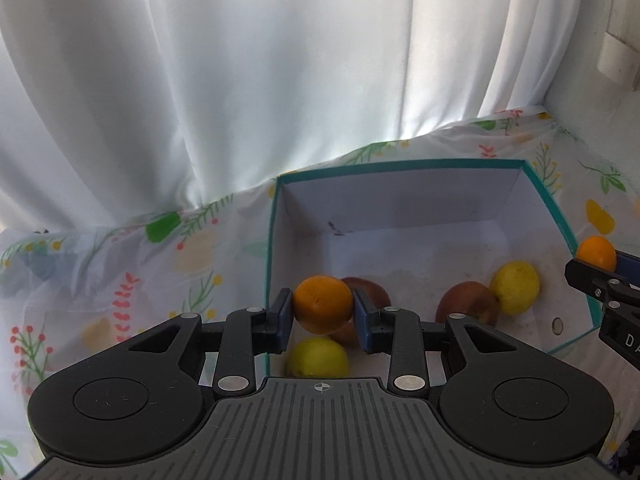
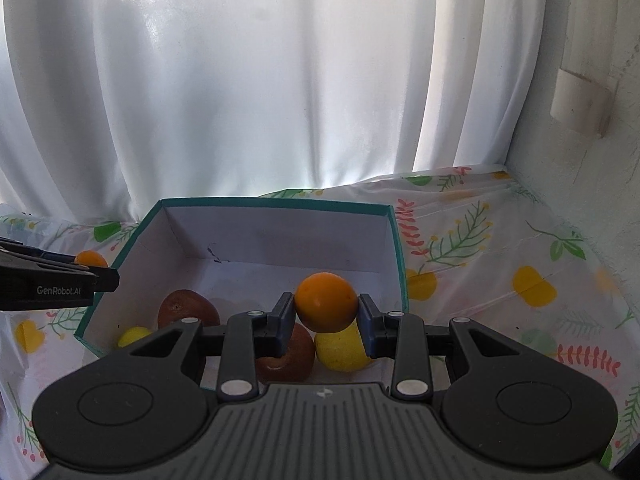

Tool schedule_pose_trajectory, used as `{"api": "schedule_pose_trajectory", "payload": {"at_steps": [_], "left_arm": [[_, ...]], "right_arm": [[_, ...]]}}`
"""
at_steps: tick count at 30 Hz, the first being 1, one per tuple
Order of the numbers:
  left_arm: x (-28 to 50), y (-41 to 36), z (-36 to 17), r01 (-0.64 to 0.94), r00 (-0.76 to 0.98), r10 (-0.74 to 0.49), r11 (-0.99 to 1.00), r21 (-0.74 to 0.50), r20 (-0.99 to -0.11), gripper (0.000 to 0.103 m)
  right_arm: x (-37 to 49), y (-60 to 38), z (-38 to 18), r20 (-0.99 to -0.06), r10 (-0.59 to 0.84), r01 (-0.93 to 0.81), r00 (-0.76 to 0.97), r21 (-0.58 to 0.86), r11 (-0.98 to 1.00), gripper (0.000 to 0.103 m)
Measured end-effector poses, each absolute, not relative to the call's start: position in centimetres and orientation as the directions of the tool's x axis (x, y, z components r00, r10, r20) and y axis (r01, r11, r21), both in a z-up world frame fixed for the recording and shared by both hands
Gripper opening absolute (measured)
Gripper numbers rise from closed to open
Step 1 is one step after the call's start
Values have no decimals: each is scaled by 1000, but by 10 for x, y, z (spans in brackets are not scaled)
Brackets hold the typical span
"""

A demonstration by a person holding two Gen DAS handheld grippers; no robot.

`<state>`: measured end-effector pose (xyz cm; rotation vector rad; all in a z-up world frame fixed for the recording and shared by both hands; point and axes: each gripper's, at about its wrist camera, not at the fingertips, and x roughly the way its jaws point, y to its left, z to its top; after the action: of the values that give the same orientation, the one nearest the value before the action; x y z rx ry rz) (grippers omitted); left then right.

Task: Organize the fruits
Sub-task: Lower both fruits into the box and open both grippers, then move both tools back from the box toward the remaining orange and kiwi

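Observation:
My left gripper (image 1: 323, 314) is shut on an orange (image 1: 323, 303), held above the near left corner of a teal-rimmed white box (image 1: 400, 166). Below it in the box lie a yellow lemon (image 1: 318, 358) and a reddish-brown fruit (image 1: 374, 290); another brown fruit (image 1: 468, 302) and a lemon (image 1: 515, 287) lie to the right. My right gripper (image 2: 326, 318) is shut on a second orange (image 2: 326, 306) over the box (image 2: 276, 202), above a brown fruit (image 2: 288, 360) and a lemon (image 2: 340, 352). The right gripper with its orange (image 1: 597, 254) shows at the right edge of the left wrist view.
The box stands on a floral tablecloth (image 2: 500, 272) against white curtains (image 2: 260, 80). A white wall (image 2: 580, 160) with a small fitting (image 2: 580, 104) closes the right side. The left gripper's body (image 2: 52, 284) reaches in from the left. Bare cloth lies left and right of the box.

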<state>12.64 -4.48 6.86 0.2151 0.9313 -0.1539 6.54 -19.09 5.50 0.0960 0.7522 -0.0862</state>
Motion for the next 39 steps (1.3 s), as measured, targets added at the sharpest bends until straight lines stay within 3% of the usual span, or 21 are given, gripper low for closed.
{"api": "schedule_pose_trajectory", "payload": {"at_steps": [19, 22, 26, 29, 35, 39], "left_arm": [[154, -53, 35, 231, 522, 0, 963, 141, -853, 36], [157, -53, 30, 229, 510, 12, 962, 149, -860, 40], [159, -55, 28, 227, 517, 27, 959, 167, -856, 63], [158, -55, 29, 235, 515, 18, 958, 161, -857, 63], [155, -53, 29, 239, 511, 23, 956, 168, -859, 66], [148, -50, 35, 239, 526, 17, 957, 167, -851, 68]], "right_arm": [[98, -189, 23, -747, -36, 95, 664, 37, 995, 33], [101, -189, 20, -756, -32, 95, 654, 40, 995, 33], [101, -189, 21, -754, -32, 91, 656, 37, 995, 33], [102, -189, 22, -755, -30, 88, 656, 37, 995, 34], [94, -189, 29, -742, -31, 88, 669, 38, 995, 43], [83, -189, 35, -725, -38, 89, 688, 32, 996, 61]]}}
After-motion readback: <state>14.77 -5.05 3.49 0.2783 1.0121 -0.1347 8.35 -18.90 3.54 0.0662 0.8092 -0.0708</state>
